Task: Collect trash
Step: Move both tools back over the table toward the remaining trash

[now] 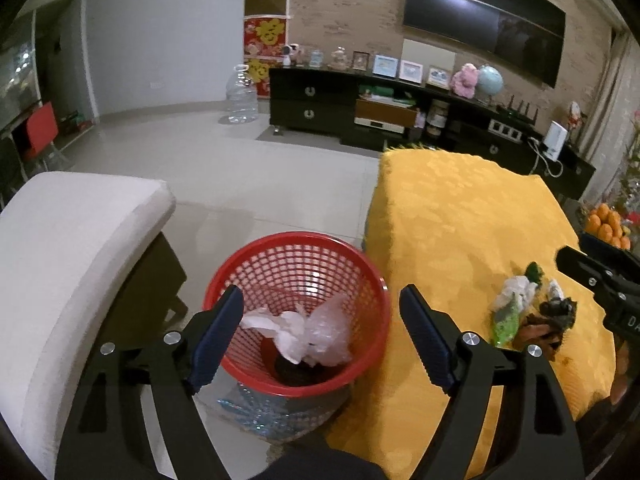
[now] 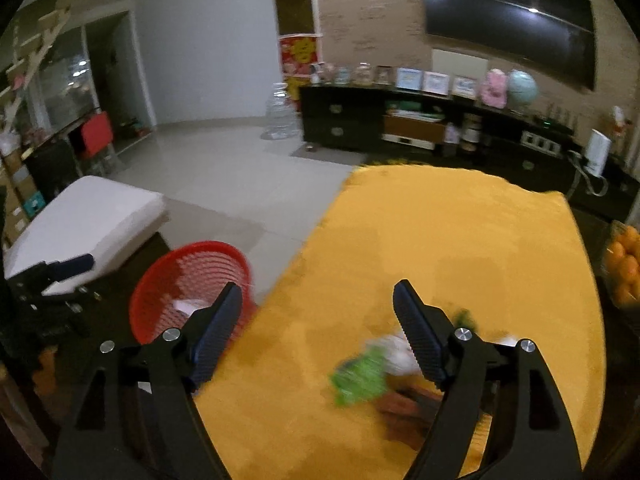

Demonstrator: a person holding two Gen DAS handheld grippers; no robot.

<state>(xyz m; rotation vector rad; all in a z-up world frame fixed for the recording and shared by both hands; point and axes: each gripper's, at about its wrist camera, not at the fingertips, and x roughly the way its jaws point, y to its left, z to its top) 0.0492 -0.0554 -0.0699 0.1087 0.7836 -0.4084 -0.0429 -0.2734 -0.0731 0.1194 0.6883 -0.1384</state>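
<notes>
- Hovering over the round red lattice basket, the left tool stands apart, empty; crumpled white paper and clear plastic lie inside.
- Right tool spread, empty, above the textured yellow tabletop.
- Crinkled green wrapper lies on the cloth.

Floor: pale glossy tiles, ahead of the fingers.
Far wall: beige textured wall with dark television.
Beneath it: long black cabinet.
Left of fingers: white cushioned seat.
</notes>
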